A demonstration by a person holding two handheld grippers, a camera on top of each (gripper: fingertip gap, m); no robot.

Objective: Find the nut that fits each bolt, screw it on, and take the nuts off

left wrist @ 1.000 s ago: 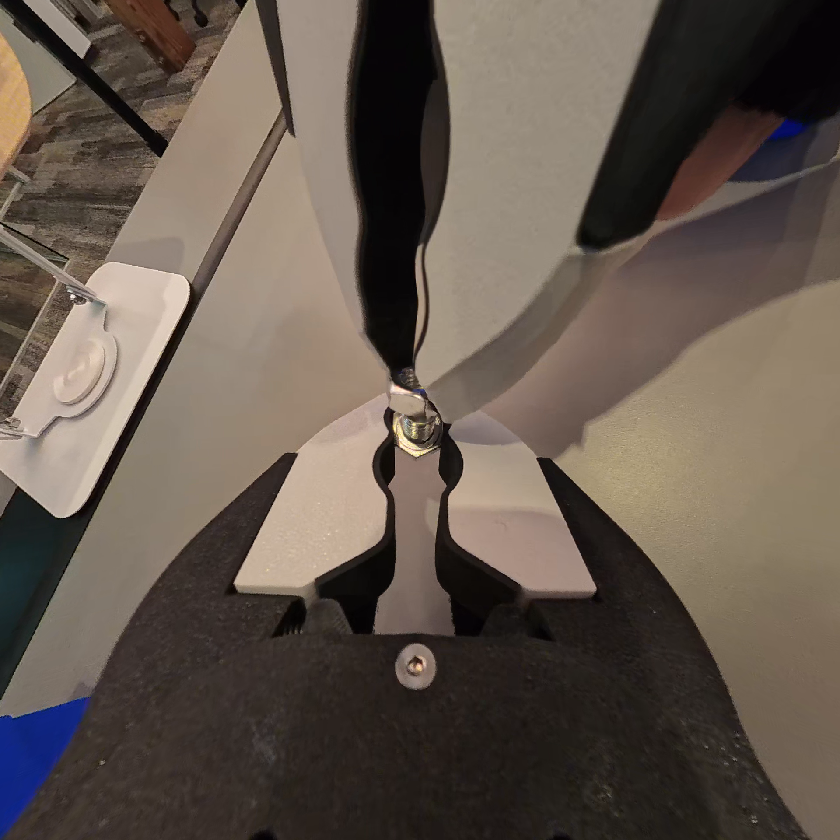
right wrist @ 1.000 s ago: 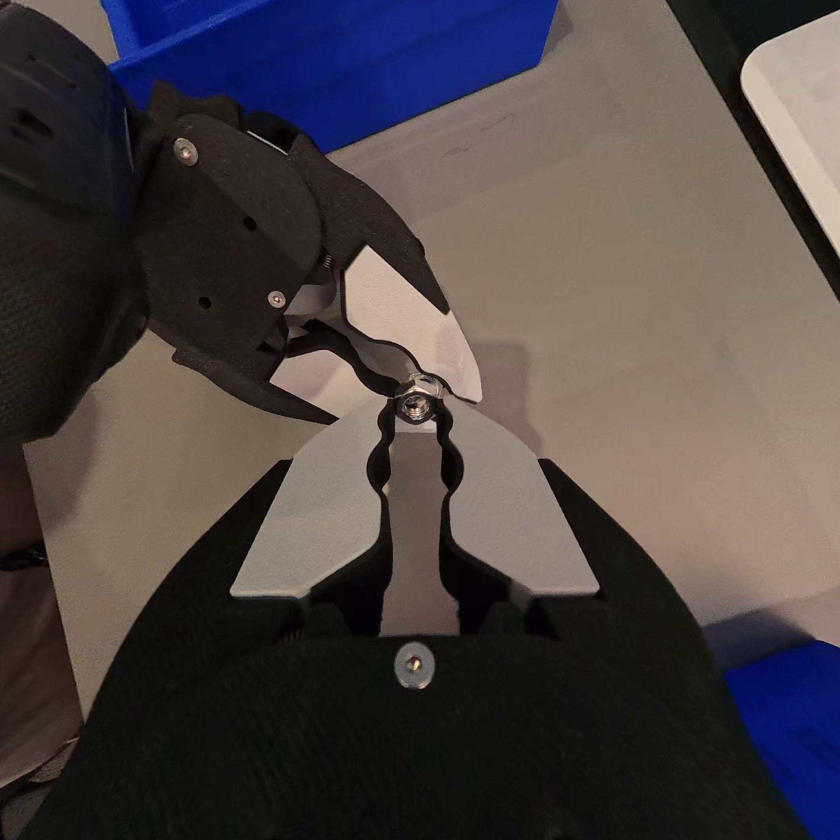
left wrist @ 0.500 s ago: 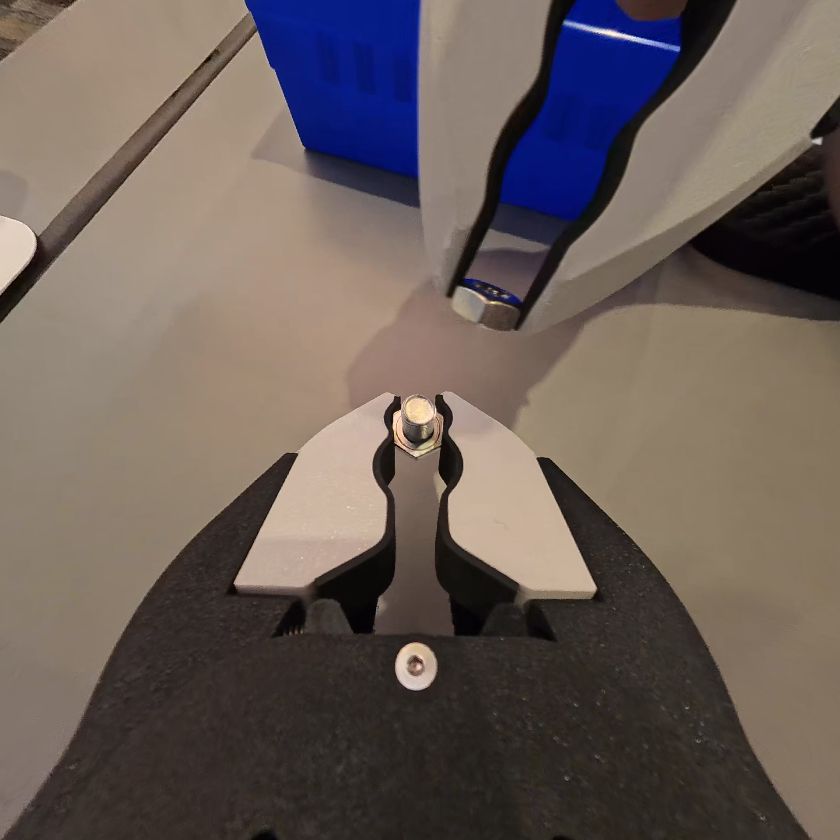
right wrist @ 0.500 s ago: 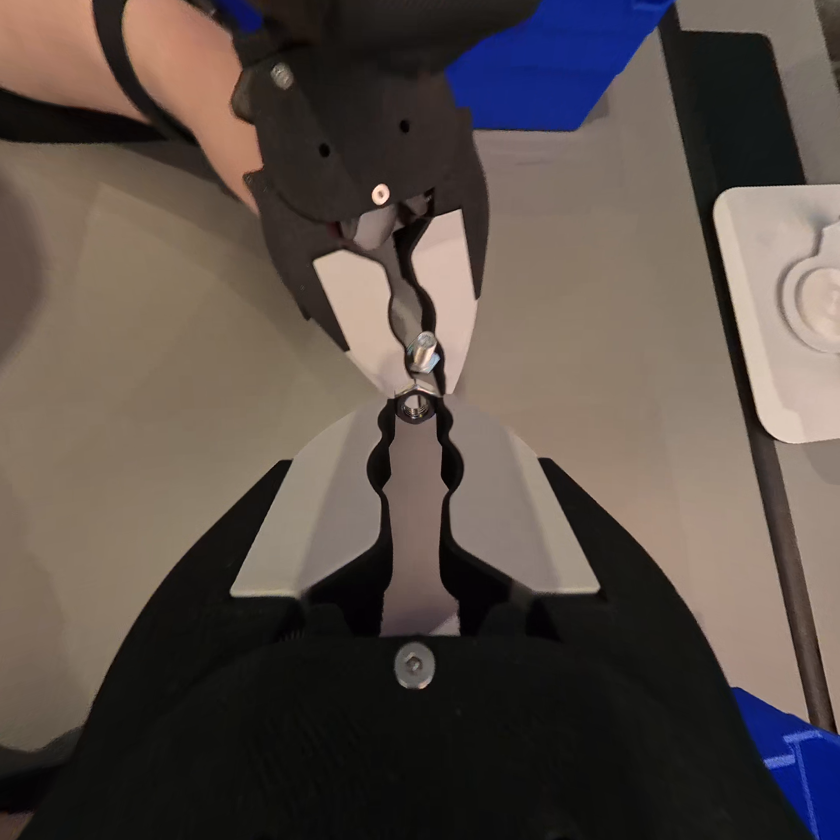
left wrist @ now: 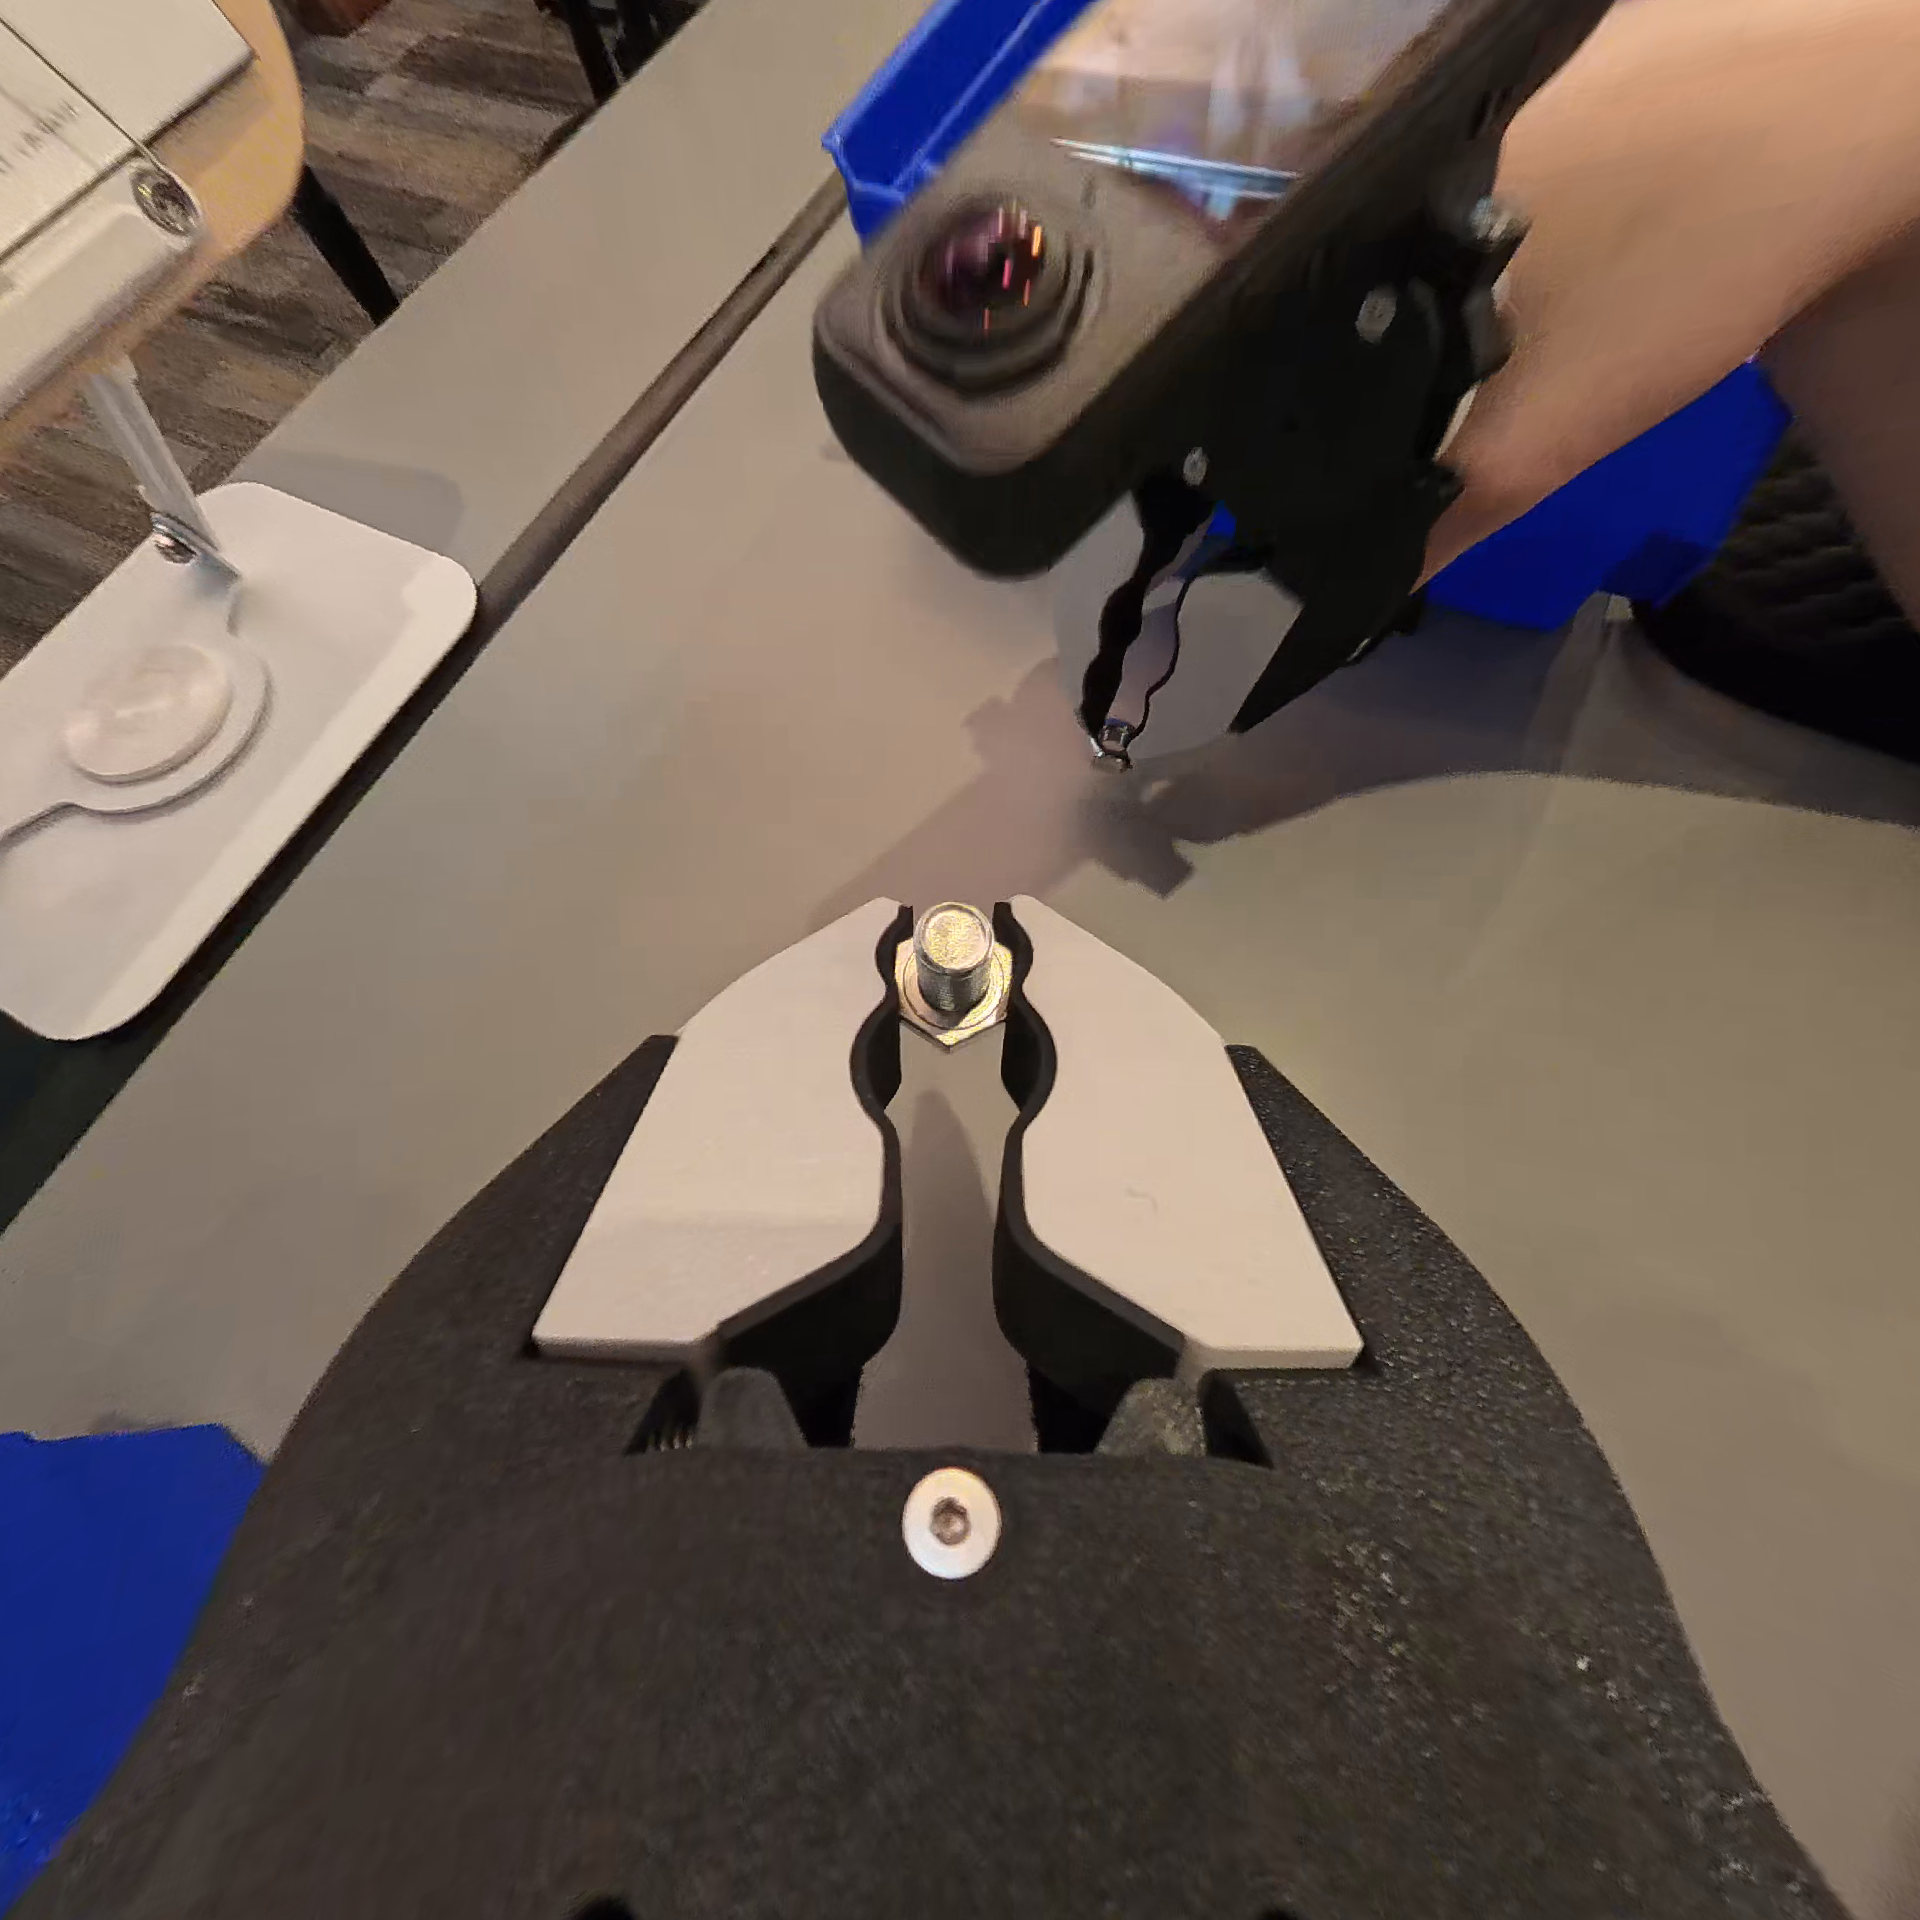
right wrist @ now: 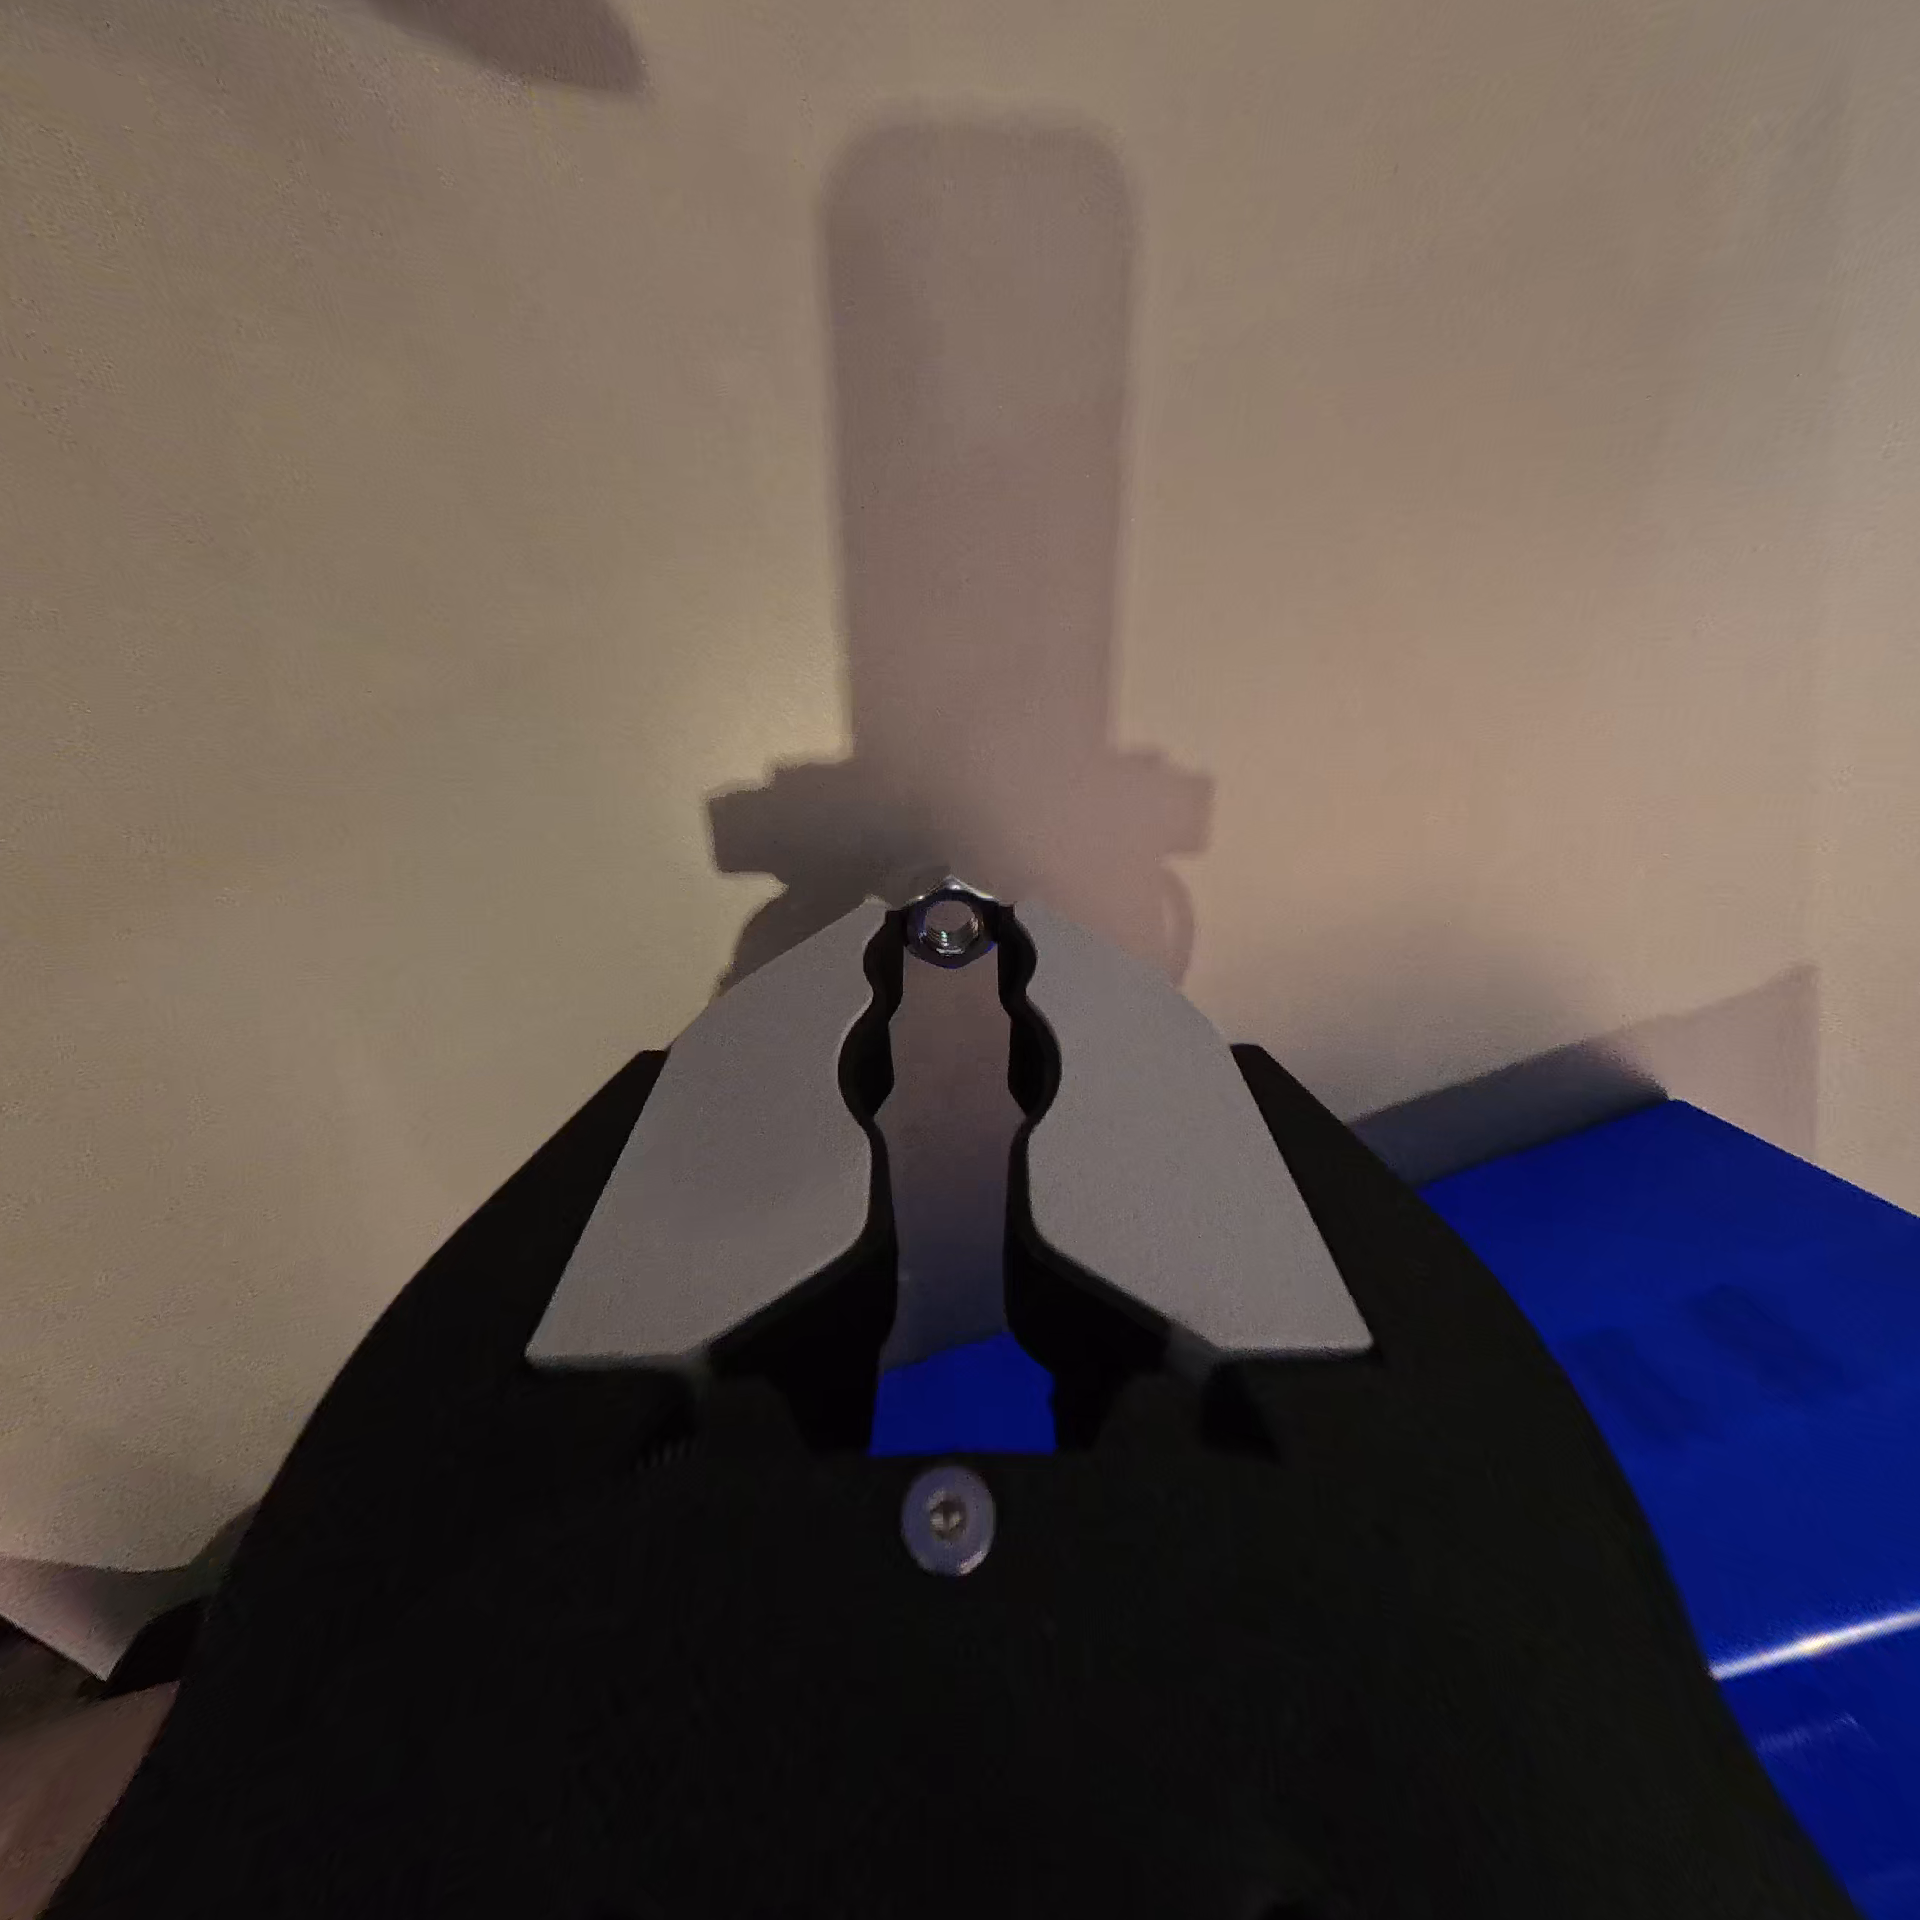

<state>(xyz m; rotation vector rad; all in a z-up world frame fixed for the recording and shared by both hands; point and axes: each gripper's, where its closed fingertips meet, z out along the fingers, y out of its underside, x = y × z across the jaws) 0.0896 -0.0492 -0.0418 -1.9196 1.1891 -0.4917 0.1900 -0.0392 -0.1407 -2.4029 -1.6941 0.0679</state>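
Note:
My left gripper is shut on a silver bolt, held by its hex head with the threaded end pointing toward the camera. My right gripper is shut on a small silver hex nut, its threaded hole facing the camera, just above the grey table. In the left wrist view the right gripper shows farther off at the upper right, tips down near the table with the nut between them, held by a person's hand. Bolt and nut are well apart.
A blue bin stands behind the right gripper, and another blue bin sits at the lower right of the right wrist view. A white stand base with a metal post lies on the table at the left. A blue corner shows at the lower left.
The nut has come off the bolt. The right gripper has carried the nut away from the bolt and down toward the table; the left gripper keeps hold of the bolt.

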